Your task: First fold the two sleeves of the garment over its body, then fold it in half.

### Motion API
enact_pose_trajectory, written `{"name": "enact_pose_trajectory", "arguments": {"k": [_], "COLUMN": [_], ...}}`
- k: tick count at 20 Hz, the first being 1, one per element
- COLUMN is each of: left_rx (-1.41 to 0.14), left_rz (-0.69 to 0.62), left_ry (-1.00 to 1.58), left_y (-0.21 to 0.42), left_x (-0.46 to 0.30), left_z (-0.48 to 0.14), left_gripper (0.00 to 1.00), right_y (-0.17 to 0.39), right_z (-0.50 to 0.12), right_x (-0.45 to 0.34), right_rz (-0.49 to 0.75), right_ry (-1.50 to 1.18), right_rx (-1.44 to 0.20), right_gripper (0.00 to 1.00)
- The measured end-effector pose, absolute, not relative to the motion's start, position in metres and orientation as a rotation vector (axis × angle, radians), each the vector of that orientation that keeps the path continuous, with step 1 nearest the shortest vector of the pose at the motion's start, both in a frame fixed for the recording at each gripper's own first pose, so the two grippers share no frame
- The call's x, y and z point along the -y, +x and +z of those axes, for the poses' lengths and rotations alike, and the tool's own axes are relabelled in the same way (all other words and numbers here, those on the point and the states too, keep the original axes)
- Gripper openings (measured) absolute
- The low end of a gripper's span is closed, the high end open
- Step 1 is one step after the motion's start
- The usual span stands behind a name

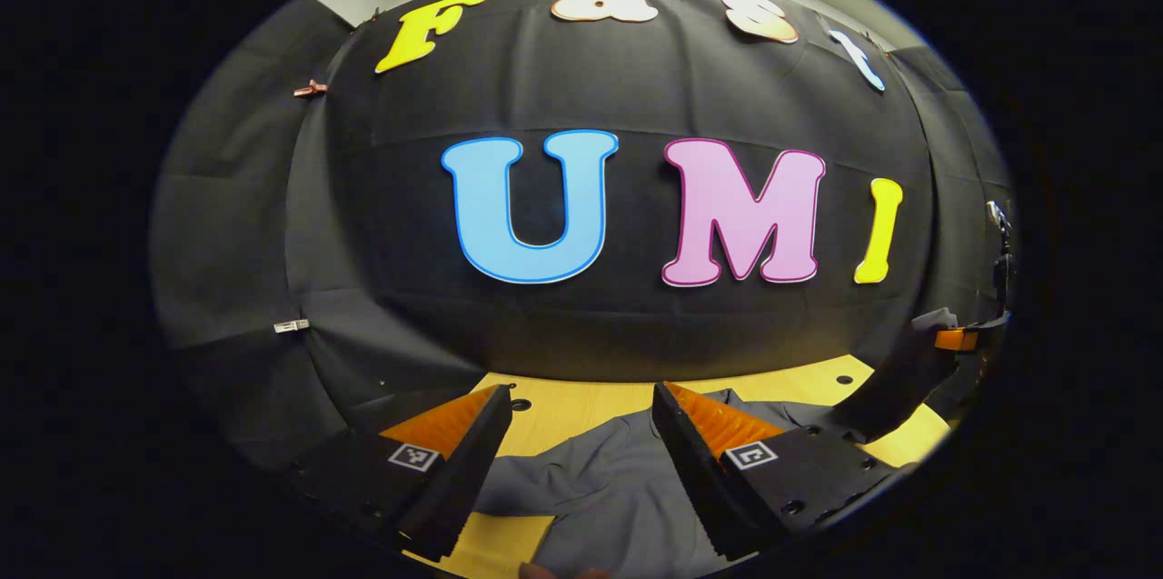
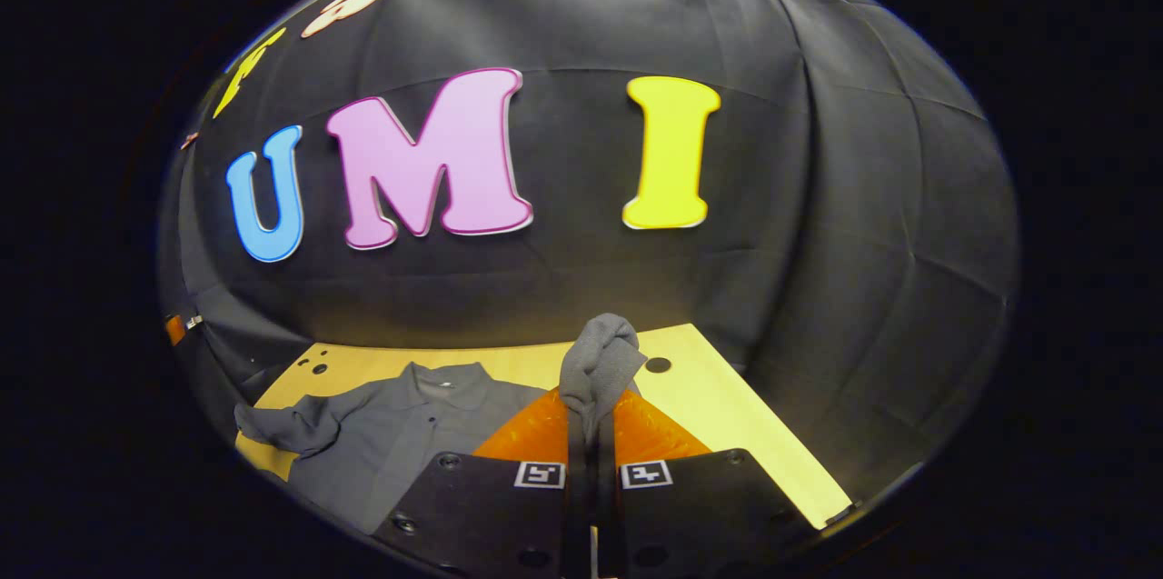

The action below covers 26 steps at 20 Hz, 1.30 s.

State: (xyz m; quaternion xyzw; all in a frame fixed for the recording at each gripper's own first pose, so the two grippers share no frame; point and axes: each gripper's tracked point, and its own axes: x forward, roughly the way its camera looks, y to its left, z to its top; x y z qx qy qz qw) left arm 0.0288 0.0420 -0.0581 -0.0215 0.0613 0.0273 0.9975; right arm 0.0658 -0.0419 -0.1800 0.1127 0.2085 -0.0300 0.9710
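A grey collared shirt (image 2: 400,438) lies flat on the yellow wooden table (image 2: 727,415), collar (image 2: 445,374) toward the wall. My right gripper (image 2: 591,420) is shut on one sleeve (image 2: 600,361), whose cloth bunches up above the fingertips, lifted off the table. The other sleeve (image 2: 286,424) lies crumpled at the shirt's far side. In the left gripper view, my left gripper (image 1: 581,434) hangs open just over the shirt (image 1: 600,488), nothing between its fingers. At the right of that view the lifted sleeve (image 1: 895,384) rises toward the other gripper.
The black cloth wall stands close behind the table's far edge (image 1: 591,379). Small round holes (image 2: 657,364) dot the tabletop. Bare wood shows to the right of the shirt (image 2: 754,452) and near its left sleeve (image 1: 504,538).
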Motion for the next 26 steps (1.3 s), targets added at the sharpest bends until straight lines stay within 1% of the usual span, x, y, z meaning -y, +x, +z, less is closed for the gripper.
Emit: {"name": "enact_pose_trajectory", "arguments": {"k": [6,12,15,18,26], "left_rx": [-0.121,-0.139,-0.166,-0.185,-0.208], "left_rz": [0.059,0.076,0.084,0.098,0.133], "left_ry": [-0.044,-0.035,-0.043,-0.055,-0.058], "left_y": [0.023,0.02,0.021,0.025,0.029], "left_x": [-0.095,-0.157,-0.183,-0.208,-0.256], "left_z": [-0.074,-0.097,-0.114,-0.129,-0.162], "left_gripper": [0.98,0.98,0.98,0.98,0.98], "right_y": [0.087,0.111,0.117,0.111,0.107], "right_z": [-0.164,-0.183,-0.206,-0.239,-0.34], "right_x": [-0.055,-0.146,-0.19,-0.234,-0.308], "right_rz": [0.026,0.072,0.097,0.134,0.156], "right_ry": [0.223,0.221,0.19,0.189,0.143], "right_rx": [-0.418,-0.459,-0.501,-0.564,-0.752], "right_gripper": [0.07,0.07,0.07,0.07,0.08]}}
